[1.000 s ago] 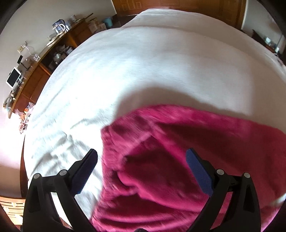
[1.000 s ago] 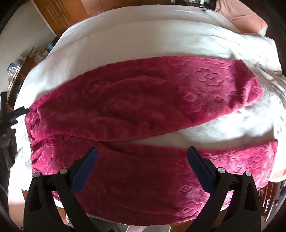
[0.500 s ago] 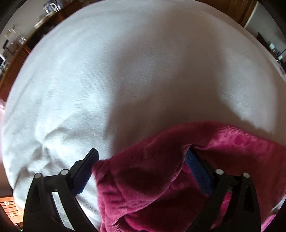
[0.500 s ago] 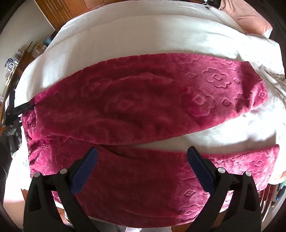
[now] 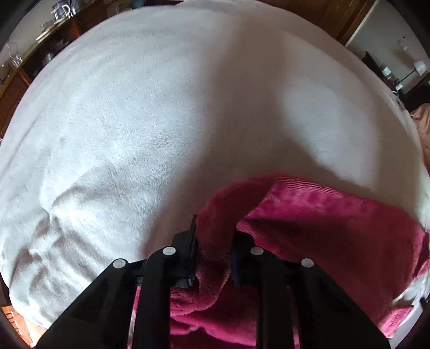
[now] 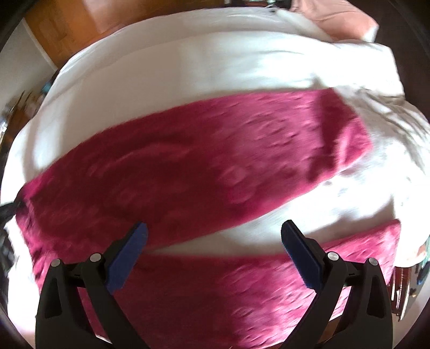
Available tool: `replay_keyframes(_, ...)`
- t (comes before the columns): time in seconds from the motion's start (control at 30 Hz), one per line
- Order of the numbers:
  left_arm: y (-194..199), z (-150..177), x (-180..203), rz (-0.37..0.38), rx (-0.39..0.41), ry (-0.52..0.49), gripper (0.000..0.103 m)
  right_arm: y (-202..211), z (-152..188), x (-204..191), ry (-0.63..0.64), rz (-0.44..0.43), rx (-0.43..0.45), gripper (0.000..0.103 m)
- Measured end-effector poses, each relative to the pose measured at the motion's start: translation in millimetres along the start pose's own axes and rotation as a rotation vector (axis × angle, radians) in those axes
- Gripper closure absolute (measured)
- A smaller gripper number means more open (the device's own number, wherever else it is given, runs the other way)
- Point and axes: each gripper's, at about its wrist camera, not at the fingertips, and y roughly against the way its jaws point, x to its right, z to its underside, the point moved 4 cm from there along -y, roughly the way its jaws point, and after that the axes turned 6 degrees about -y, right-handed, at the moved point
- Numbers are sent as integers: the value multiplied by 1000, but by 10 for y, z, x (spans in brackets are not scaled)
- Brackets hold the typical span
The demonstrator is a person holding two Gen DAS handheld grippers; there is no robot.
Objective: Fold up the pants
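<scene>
Crimson fleece pants (image 6: 204,161) lie spread on a white bed, the two legs running left to right and splaying apart toward the right. My left gripper (image 5: 213,241) is shut on the pants' waistband corner (image 5: 217,214), which bunches up between its fingers; the rest of the waist (image 5: 336,222) trails to the right. My right gripper (image 6: 213,255) is open and empty, hovering over the gap between the two legs, near the lower leg (image 6: 242,290). The left gripper shows as a dark shape at the far left edge of the right wrist view (image 6: 10,208).
The white blanket (image 5: 161,120) covers the bed, wrinkled at the left. A wooden desk with clutter (image 5: 53,24) stands beyond the bed's left side. A pink pillow (image 6: 338,21) lies at the bed's far right. The bed's near edge (image 6: 403,279) is at lower right.
My left gripper has closed on the waistband corner it was straddling. My right gripper has stayed open and shifted over the pants; its view is now blurred by motion.
</scene>
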Motion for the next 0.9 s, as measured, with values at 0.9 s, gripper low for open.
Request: replay_keyframes(0.9, 844, 478, 498, -230, -6, 61, 86, -1440, -2299, 2033, -99, 32, -118, 26)
